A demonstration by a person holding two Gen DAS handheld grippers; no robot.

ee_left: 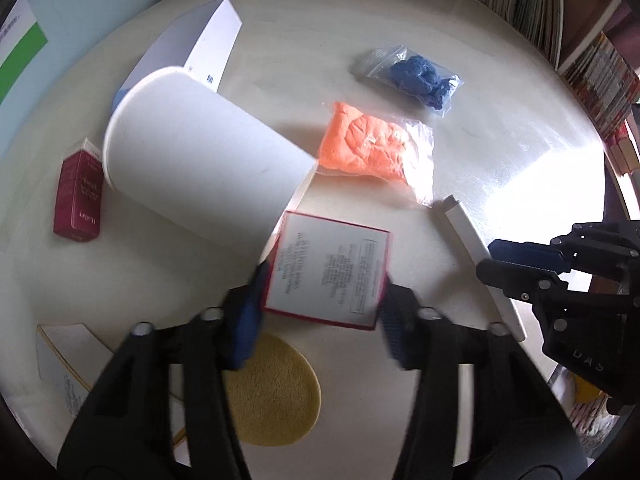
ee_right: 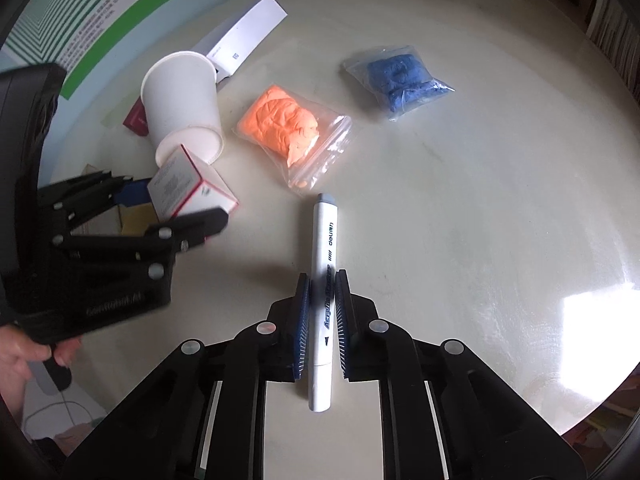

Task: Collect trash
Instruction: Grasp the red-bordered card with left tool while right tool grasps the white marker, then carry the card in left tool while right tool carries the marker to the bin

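My left gripper [ee_left: 324, 280] is shut on a small white box with red edges [ee_left: 328, 272] and holds it above the table; the box also shows in the right wrist view [ee_right: 188, 188]. A white paper cup [ee_left: 200, 160] lies tipped just beyond the box; it also shows in the right wrist view [ee_right: 184, 104]. My right gripper [ee_right: 322, 280] is shut on a white marker pen [ee_right: 324, 276] lying on the table; the pen also shows in the left wrist view [ee_left: 476, 248].
On the round white table [ee_right: 480, 220] lie a bag of orange clay [ee_right: 288, 124], a bag of blue clay [ee_right: 400, 76], a dark red box [ee_left: 80, 196], a long white carton [ee_left: 192, 48] and a yellow round sponge [ee_left: 272, 392]. Bookshelves [ee_left: 560, 20] stand at the back right.
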